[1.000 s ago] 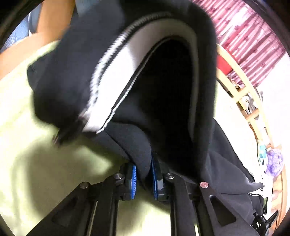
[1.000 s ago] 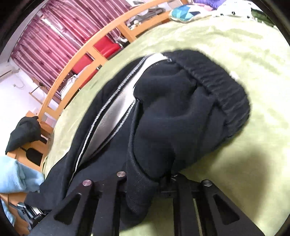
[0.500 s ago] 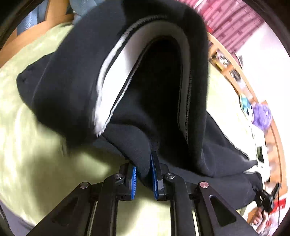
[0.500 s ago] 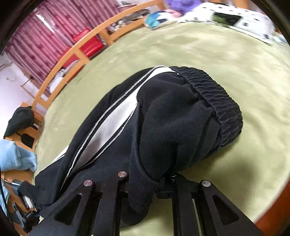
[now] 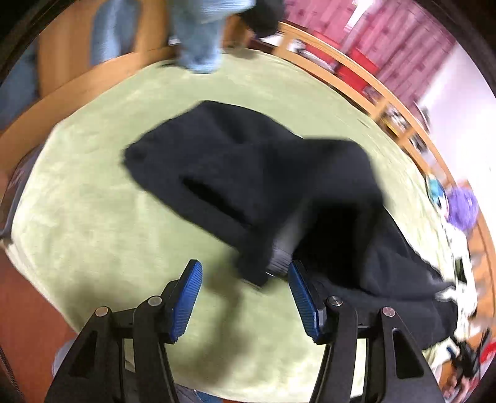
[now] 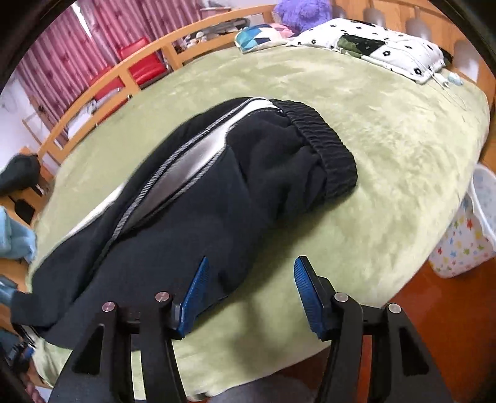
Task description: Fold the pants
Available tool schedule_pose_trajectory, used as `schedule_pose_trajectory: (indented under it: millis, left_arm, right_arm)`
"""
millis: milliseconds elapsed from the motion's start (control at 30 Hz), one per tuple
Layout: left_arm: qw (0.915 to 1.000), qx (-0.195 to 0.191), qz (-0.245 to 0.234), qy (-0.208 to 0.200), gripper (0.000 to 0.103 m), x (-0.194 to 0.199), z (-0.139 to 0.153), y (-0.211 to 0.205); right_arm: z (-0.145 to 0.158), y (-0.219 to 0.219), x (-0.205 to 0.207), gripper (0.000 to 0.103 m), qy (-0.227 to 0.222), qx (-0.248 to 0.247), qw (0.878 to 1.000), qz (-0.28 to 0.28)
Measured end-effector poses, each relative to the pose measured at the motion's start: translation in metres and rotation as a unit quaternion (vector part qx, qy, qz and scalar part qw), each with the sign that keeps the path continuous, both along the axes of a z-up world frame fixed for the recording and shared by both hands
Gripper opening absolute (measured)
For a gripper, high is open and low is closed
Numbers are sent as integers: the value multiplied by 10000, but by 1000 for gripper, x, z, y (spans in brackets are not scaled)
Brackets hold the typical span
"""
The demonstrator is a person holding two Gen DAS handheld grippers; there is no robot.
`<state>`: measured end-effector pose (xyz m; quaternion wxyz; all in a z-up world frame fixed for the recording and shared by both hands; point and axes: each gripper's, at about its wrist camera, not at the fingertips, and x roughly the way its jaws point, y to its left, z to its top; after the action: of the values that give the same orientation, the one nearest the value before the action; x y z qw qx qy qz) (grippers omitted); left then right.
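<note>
Black pants [image 6: 198, 198] with a white side stripe [image 6: 192, 158] and a ribbed waistband [image 6: 325, 145] lie on the green bed cover [image 6: 387, 130]. In the left wrist view the pants [image 5: 248, 173] are blurred and lie in a heap. My left gripper [image 5: 245, 297] is open, with a corner of the cloth lying loose just ahead of its blue pads [image 5: 186, 297]. My right gripper [image 6: 251, 291] is open over the pants' near edge, holding nothing.
A wooden bed rail [image 6: 108, 80] runs along the far side. A patterned pillow [image 6: 372, 43] and a purple plush toy [image 6: 303, 12] lie at the bed's head. Light blue cloth [image 5: 201, 37] hangs beyond the bed. A star-patterned bin [image 6: 465, 235] stands at the right.
Both grippers were shut on the pants and held them up. Now both have opened and the pants have dropped onto the bed cover.
</note>
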<state>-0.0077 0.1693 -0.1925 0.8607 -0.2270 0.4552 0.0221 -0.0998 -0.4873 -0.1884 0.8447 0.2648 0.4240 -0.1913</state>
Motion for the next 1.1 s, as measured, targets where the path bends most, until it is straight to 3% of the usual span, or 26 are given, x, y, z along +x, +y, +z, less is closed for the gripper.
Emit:
schedule_pose_trajectory:
  millis: [33, 100, 200, 400, 533, 600, 633, 667, 767, 967, 1100]
  left_arm:
    - [9999, -122, 80, -4, 56, 29, -6, -9]
    - [9993, -274, 238, -15, 56, 35, -19, 28]
    - [9989, -272, 389, 18, 56, 54, -34, 50]
    - [9950, 65, 963, 268, 53, 93, -57, 99]
    - [9953, 143, 915, 277, 51, 115, -66, 109]
    - [9949, 394, 871, 315, 46, 125, -68, 104]
    - [9945, 461, 879, 343, 38, 132, -69, 105]
    - [9944, 478, 887, 314, 27, 133, -68, 105]
    - [9961, 371, 758, 240, 12, 126, -63, 105]
    - [9949, 295, 954, 145, 9, 99, -48, 121]
    - [9941, -35, 1021, 364, 12, 92, -57, 131]
  right_arm:
    - [3, 5, 4, 57, -48, 42, 10000, -35]
    - [8, 14, 6, 57, -137, 59, 9999, -74]
    - [14, 33, 14, 57, -146, -65, 9998, -91]
    - [12, 62, 29, 57, 84, -248, 9997, -26]
    - [7, 73, 38, 57, 150, -284, 9995, -54]
    - [3, 78, 47, 57, 189, -252, 9995, -15]
    - [1, 81, 52, 57, 222, -240, 9995, 23]
    - [0, 84, 57, 57, 251, -242, 9994, 56]
    - [0, 95, 65, 57, 186, -228, 9995, 147]
    - [2, 109, 72, 57, 51, -154, 9995, 281]
    - [7, 107, 63, 57, -65, -88, 9996, 260]
